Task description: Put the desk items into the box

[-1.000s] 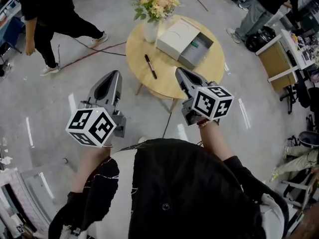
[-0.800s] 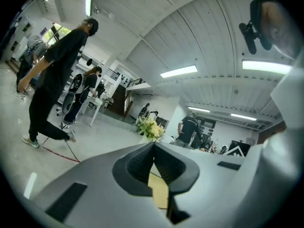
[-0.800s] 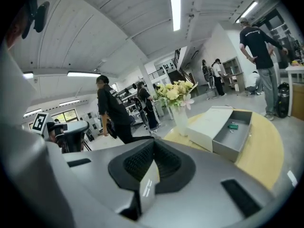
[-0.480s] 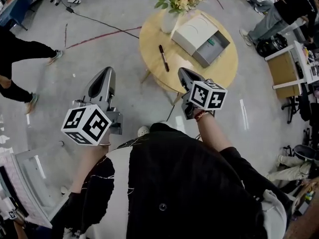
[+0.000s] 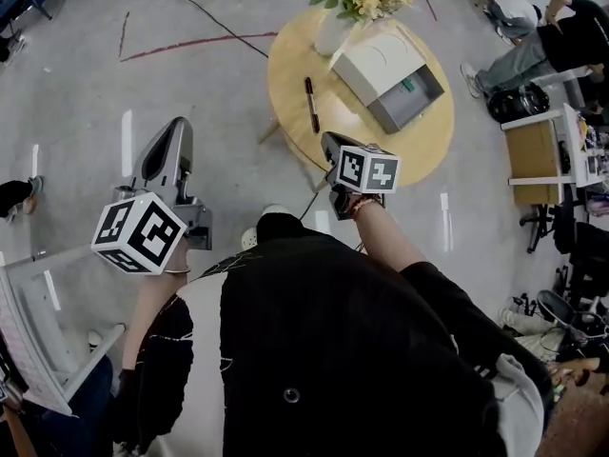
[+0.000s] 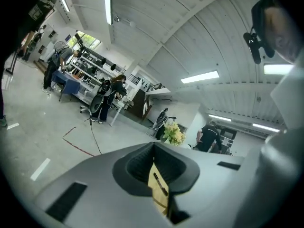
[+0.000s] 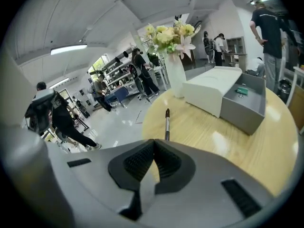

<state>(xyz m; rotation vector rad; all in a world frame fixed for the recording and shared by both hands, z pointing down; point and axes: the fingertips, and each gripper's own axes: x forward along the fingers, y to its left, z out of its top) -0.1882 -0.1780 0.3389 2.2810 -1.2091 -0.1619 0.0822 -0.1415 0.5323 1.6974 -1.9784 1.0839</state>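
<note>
Wooden table (image 5: 419,149) closer now: my right claw (image 5: 329,141) has reached its near edge, pinched together and empty like my left claw (image 5: 176,127), so pen (image 5: 310,105) is probably the first grab.

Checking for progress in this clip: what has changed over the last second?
The right gripper has shifted left, closer to the pen on the table; the left gripper drifted left, further from the table, over the floor. A passer-by at upper left has almost left the view. Nothing taken or released: both grippers stay shut and empty; pen, box and vase lie as before.
</note>
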